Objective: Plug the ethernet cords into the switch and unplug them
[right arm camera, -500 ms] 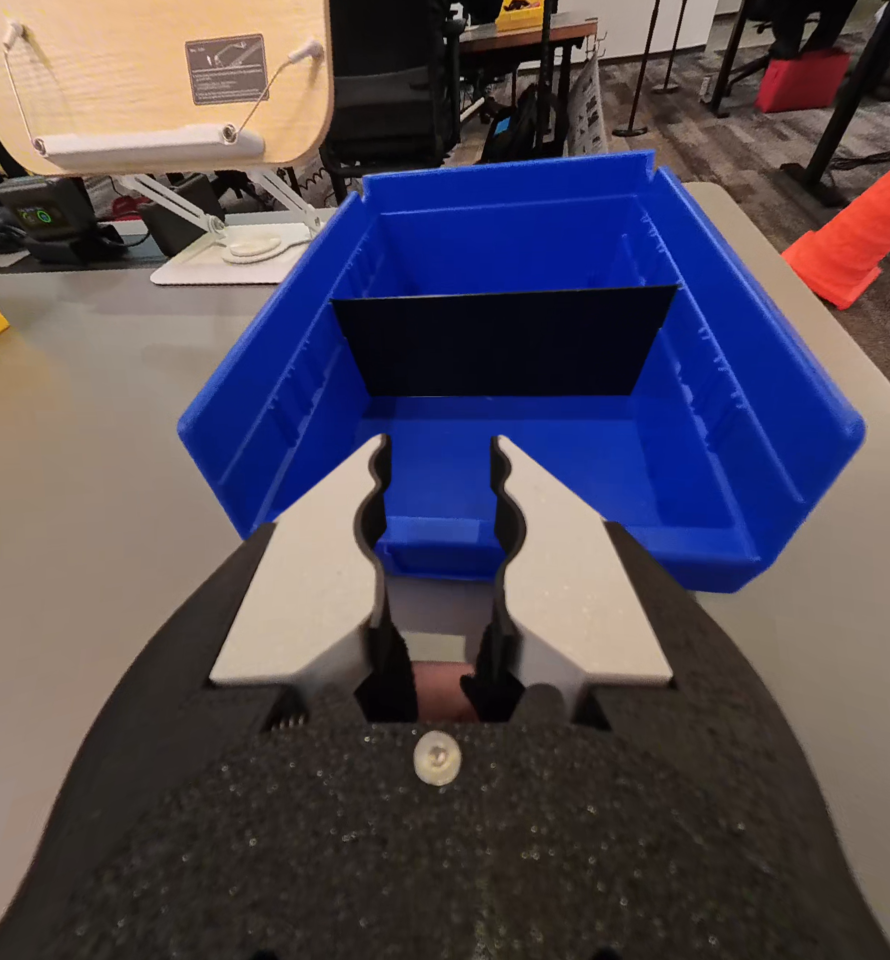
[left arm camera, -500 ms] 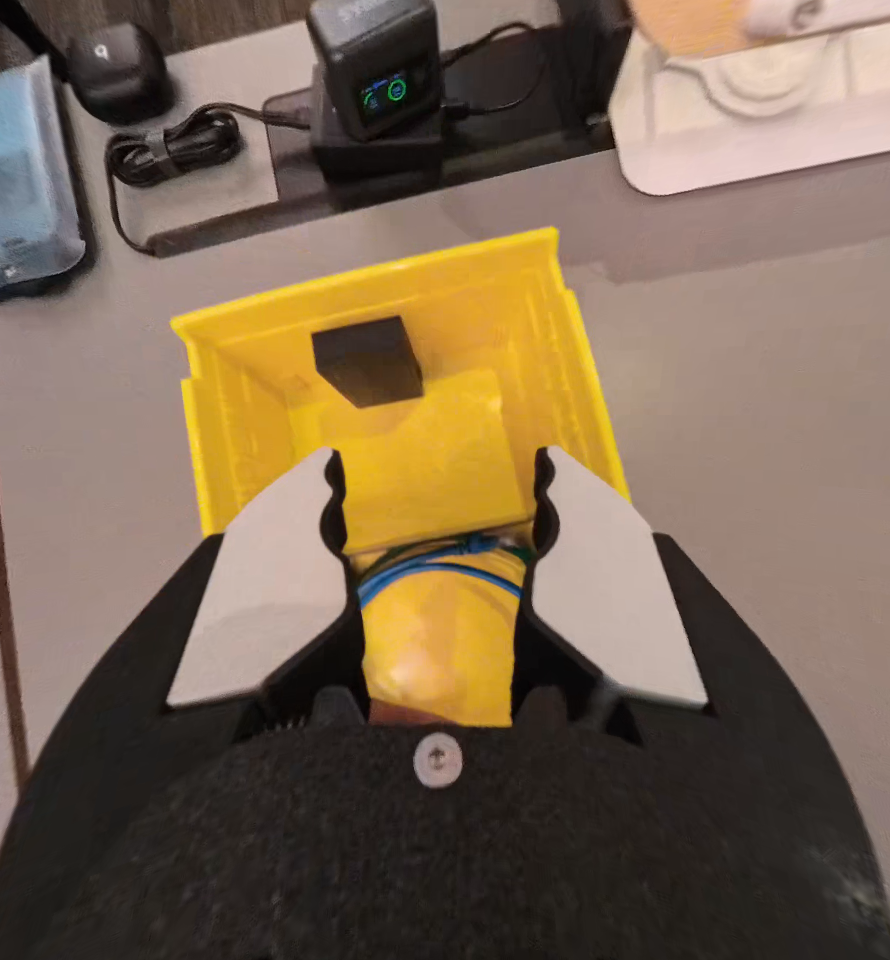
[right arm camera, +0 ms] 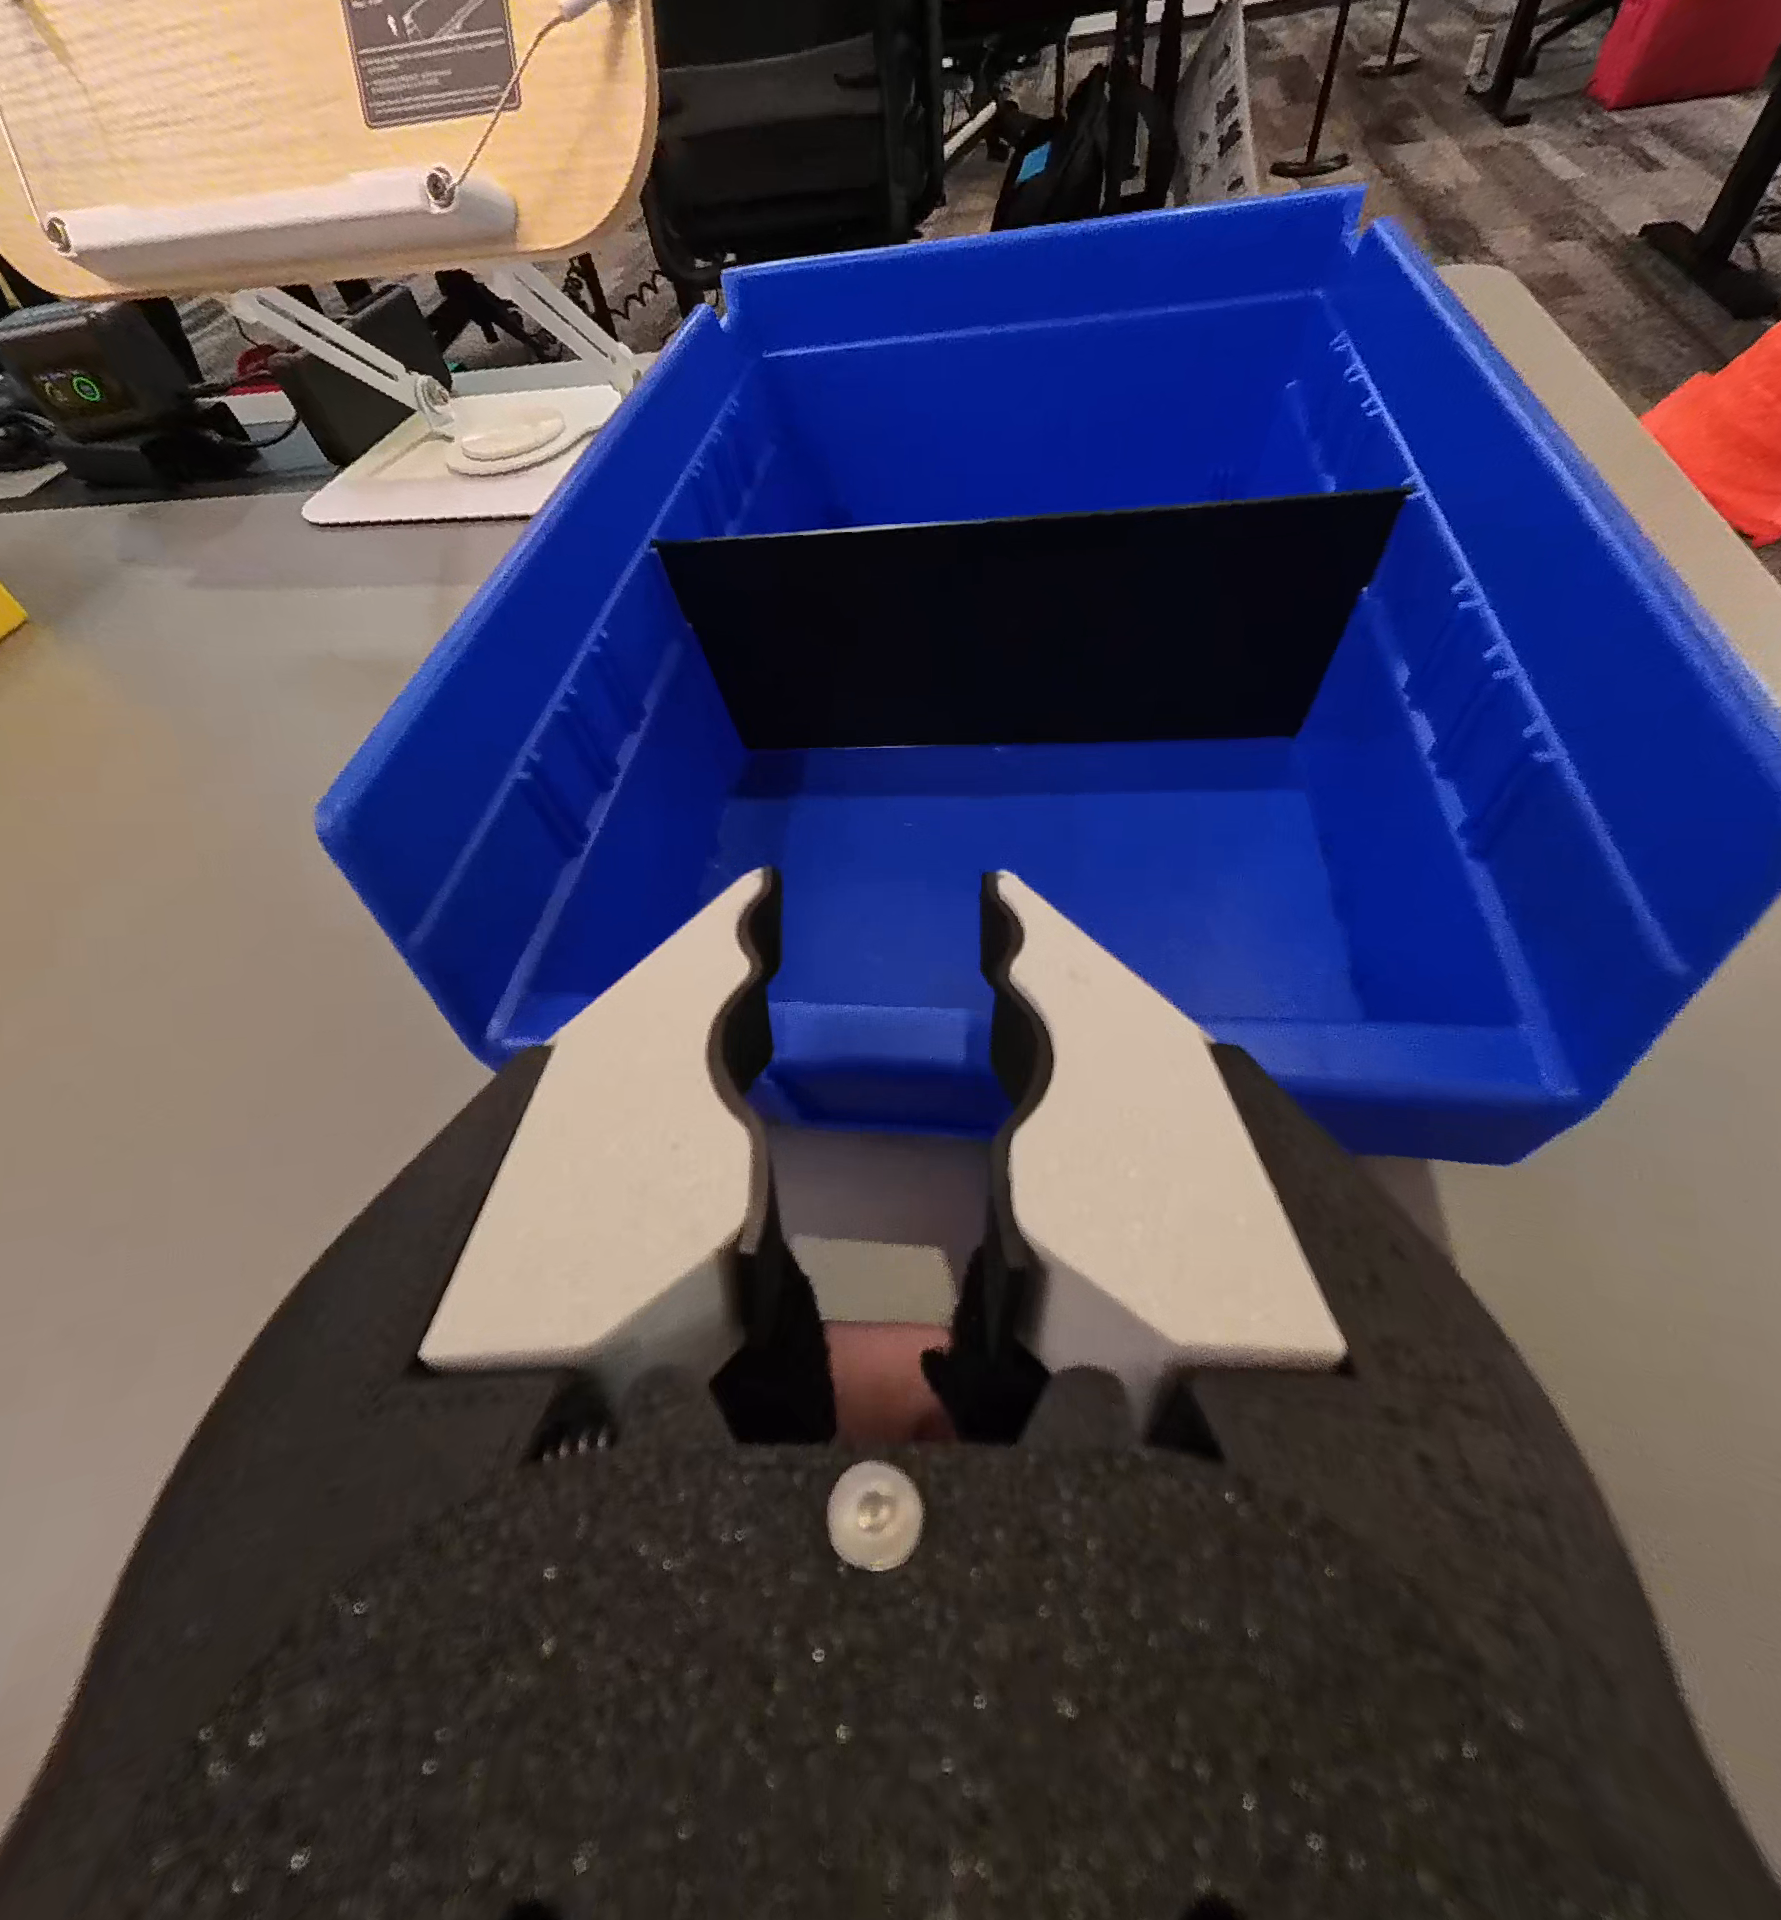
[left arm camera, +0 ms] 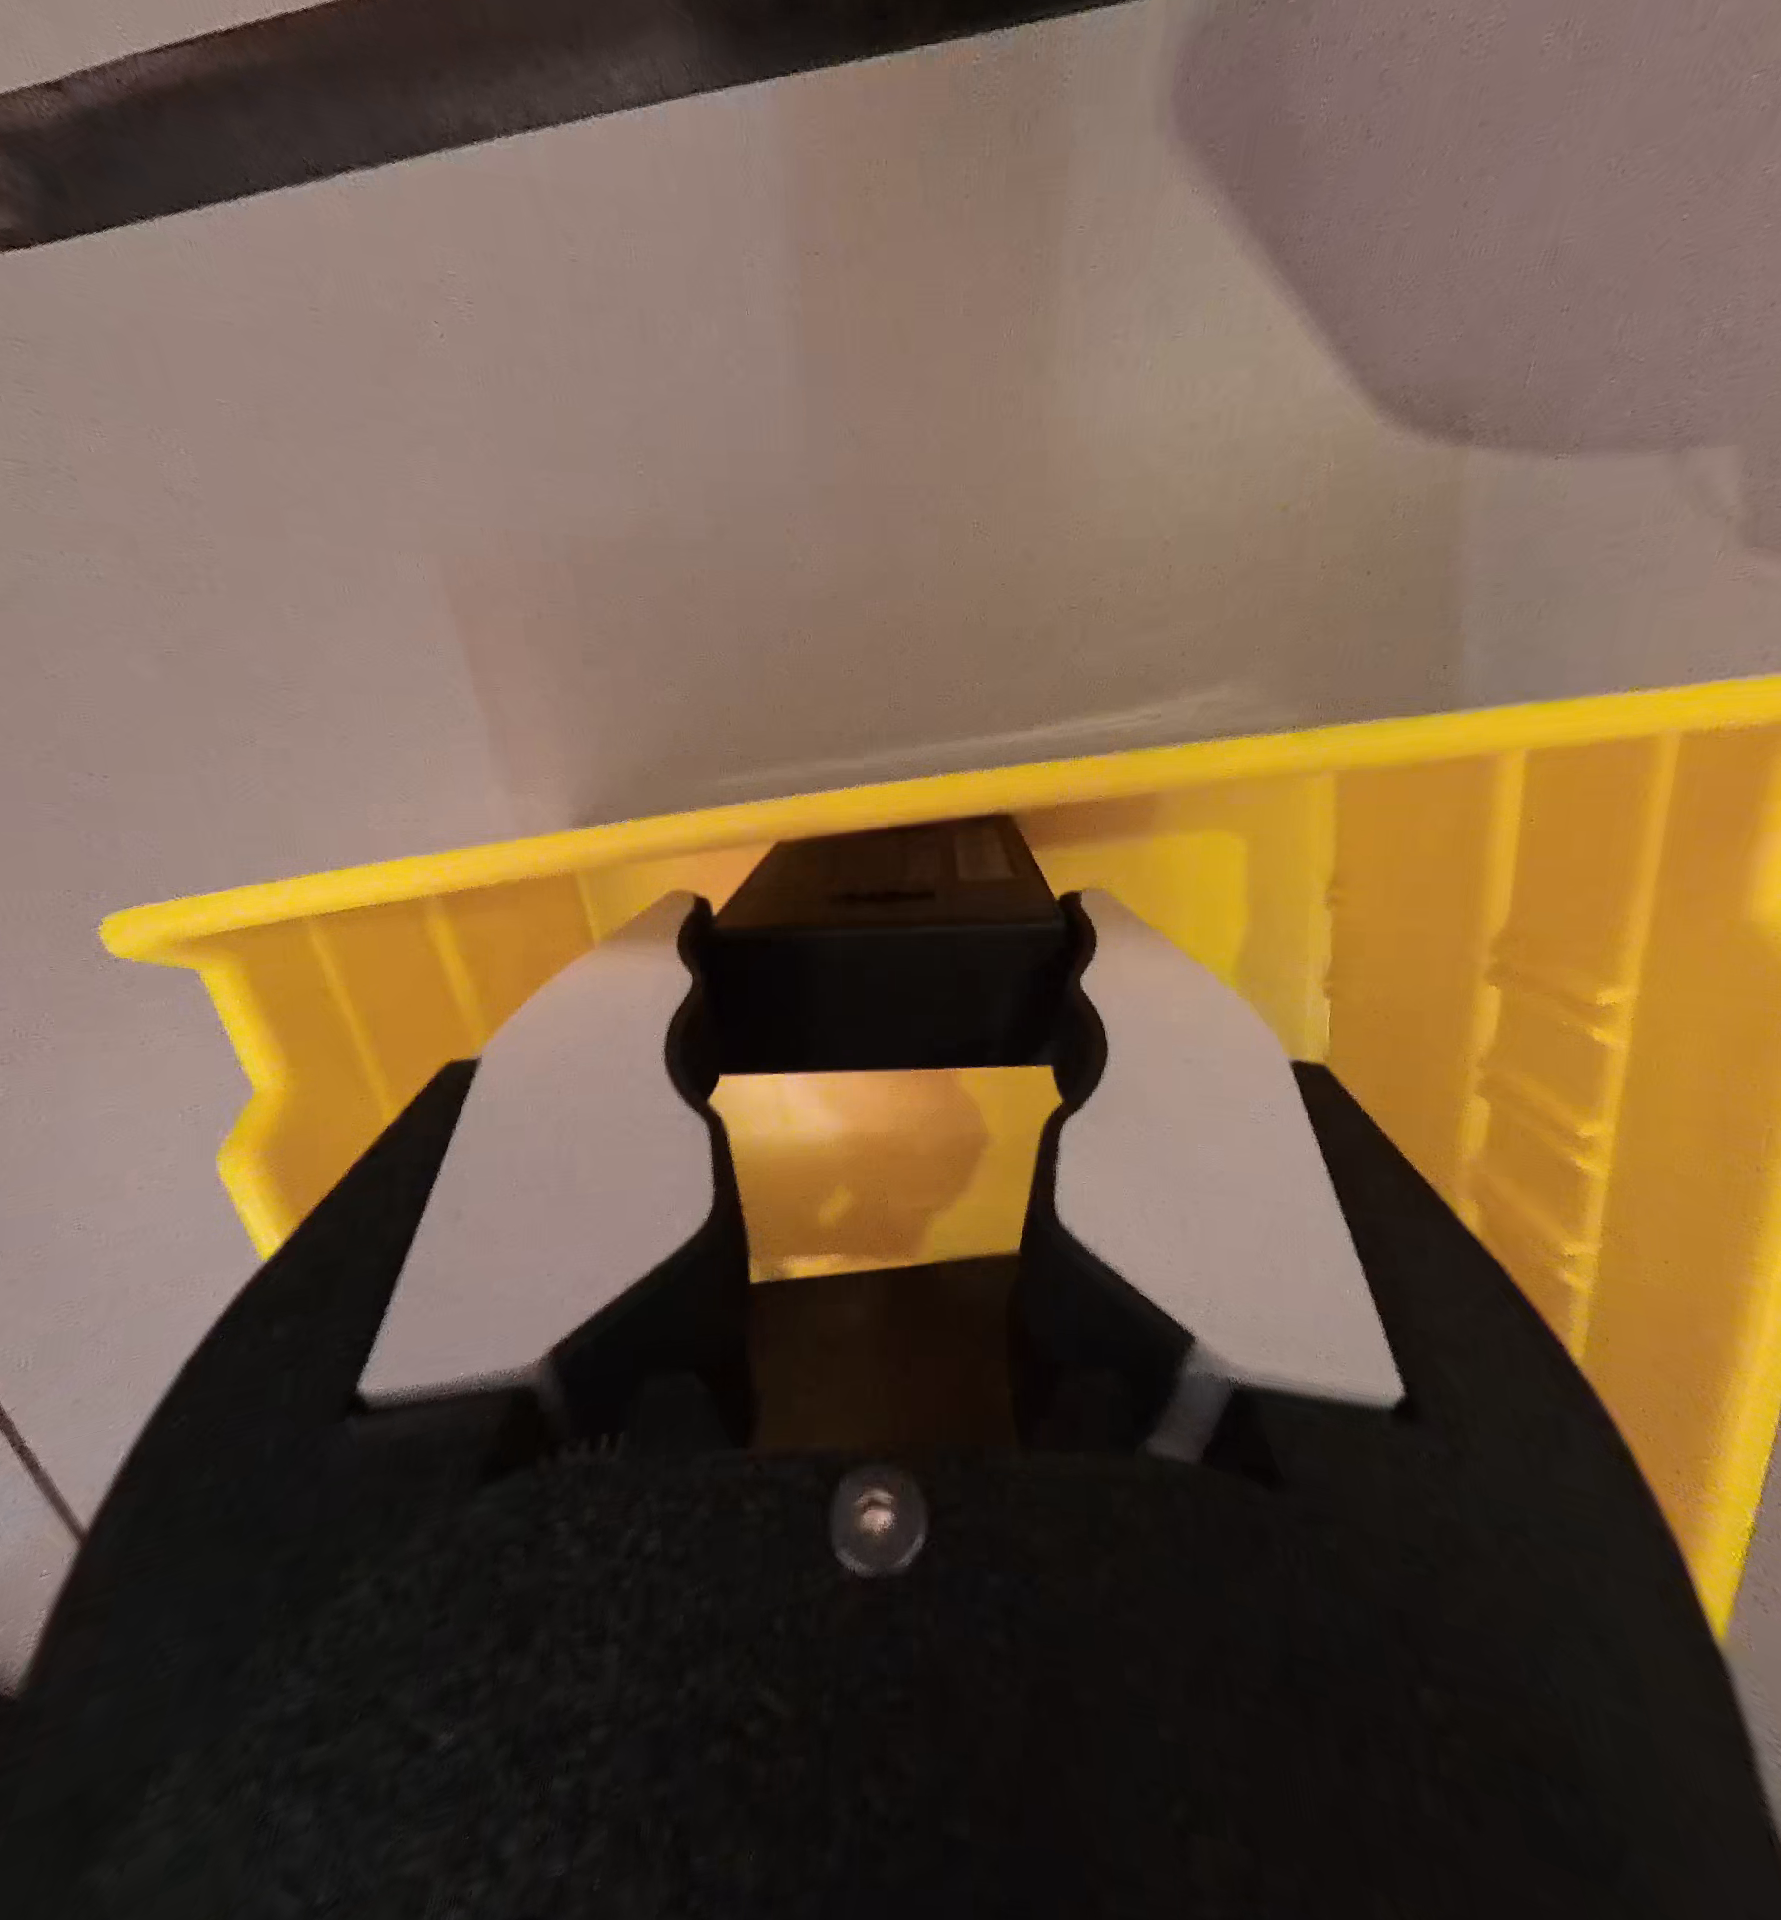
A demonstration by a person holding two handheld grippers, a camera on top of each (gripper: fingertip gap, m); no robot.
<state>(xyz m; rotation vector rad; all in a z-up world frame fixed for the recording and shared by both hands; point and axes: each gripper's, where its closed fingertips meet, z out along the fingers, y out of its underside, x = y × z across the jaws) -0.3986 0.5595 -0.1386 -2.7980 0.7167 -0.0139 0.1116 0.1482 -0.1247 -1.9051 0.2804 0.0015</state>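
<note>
Grey surface (left arm camera: 657,520) carries a yellow bin (left arm camera: 1488,1039); inside it the left gripper (left arm camera: 881,935) has its fingers spread around the black switch (left arm camera: 881,982), seemingly not yet clenched. Next: close and lift it out. Right gripper (right arm camera: 881,904) is released before a blue bin (right arm camera: 1592,727). Cords unseen.

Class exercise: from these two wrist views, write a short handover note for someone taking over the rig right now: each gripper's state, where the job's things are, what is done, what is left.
Left gripper: inside the yellow bin, jaws either side of the black switch; firm grip cannot be confirmed.
Right gripper: open and empty at the front edge of the blue bin, which shows only a black divider.
Ethernet cords: not in view.
Done: nothing plugged.
Left: lift out the switch, fetch the cords, plug, unplug.
</note>
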